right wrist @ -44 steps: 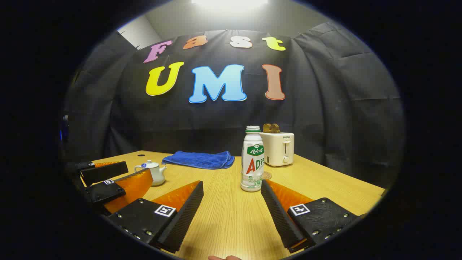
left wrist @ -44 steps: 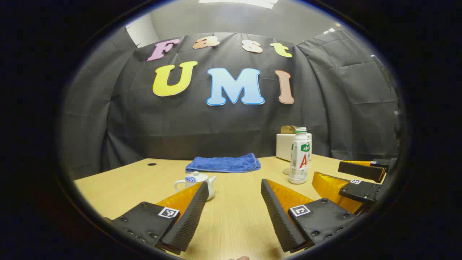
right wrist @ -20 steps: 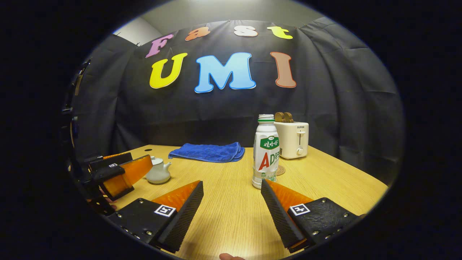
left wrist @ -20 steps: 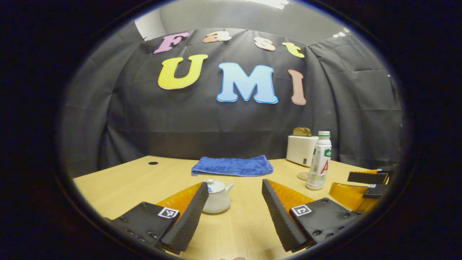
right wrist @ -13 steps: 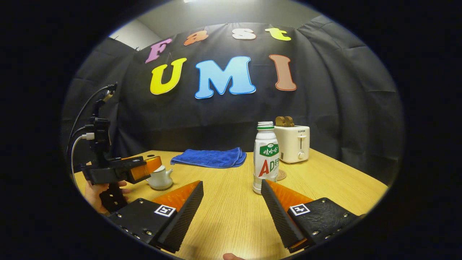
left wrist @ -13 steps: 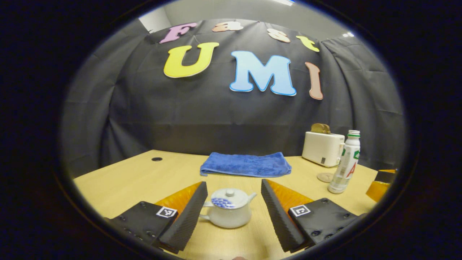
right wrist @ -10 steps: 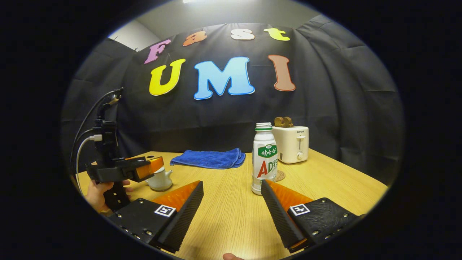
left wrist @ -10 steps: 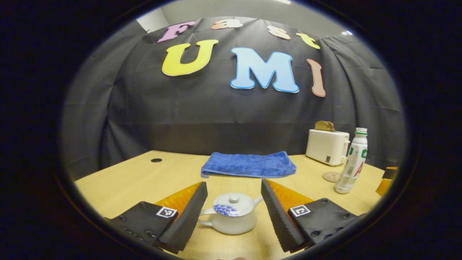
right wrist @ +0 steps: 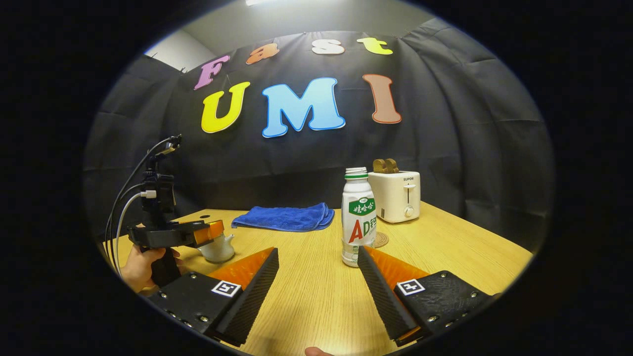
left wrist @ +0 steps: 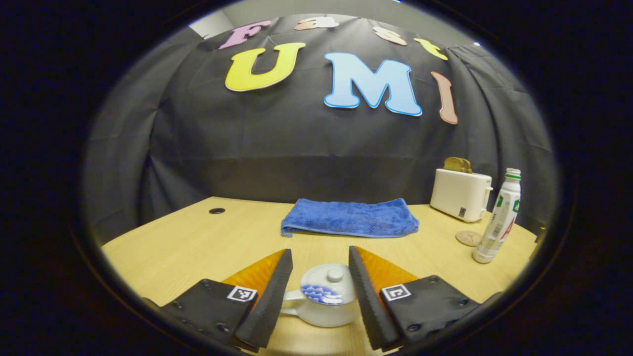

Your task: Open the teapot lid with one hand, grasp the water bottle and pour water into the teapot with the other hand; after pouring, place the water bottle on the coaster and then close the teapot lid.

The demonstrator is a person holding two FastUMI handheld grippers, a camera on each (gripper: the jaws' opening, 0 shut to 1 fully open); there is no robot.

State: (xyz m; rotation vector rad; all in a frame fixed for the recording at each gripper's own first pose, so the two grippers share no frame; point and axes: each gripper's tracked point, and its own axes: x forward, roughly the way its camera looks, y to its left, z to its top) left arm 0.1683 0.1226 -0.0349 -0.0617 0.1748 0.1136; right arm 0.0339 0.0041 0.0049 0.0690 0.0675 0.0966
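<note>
teapot point(left wrist: 324, 301) spout: hidden behind left tongs' point(left wrist: 319, 296) finger | lid contact: cannot tell | coaster point(right wrist: 381, 240): partly behind water bottle point(right wrist: 358, 217) | teapot in right gripper view: partly covered by left tongs

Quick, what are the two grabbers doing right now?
Left gripper: open, fingers on either side of the teapot, not squeezing its lid.
Right gripper: open, holding nothing, near the water bottle.

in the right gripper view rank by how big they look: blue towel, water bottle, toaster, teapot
1. blue towel, widest, though it lies flat.
2. water bottle, tallest; it stands nearer the camera, which flatters it.
3. toaster, close to the bottle in area, so 2 and 3 are unsure.
4. teapot, partly hidden behind the left gripper.
</note>
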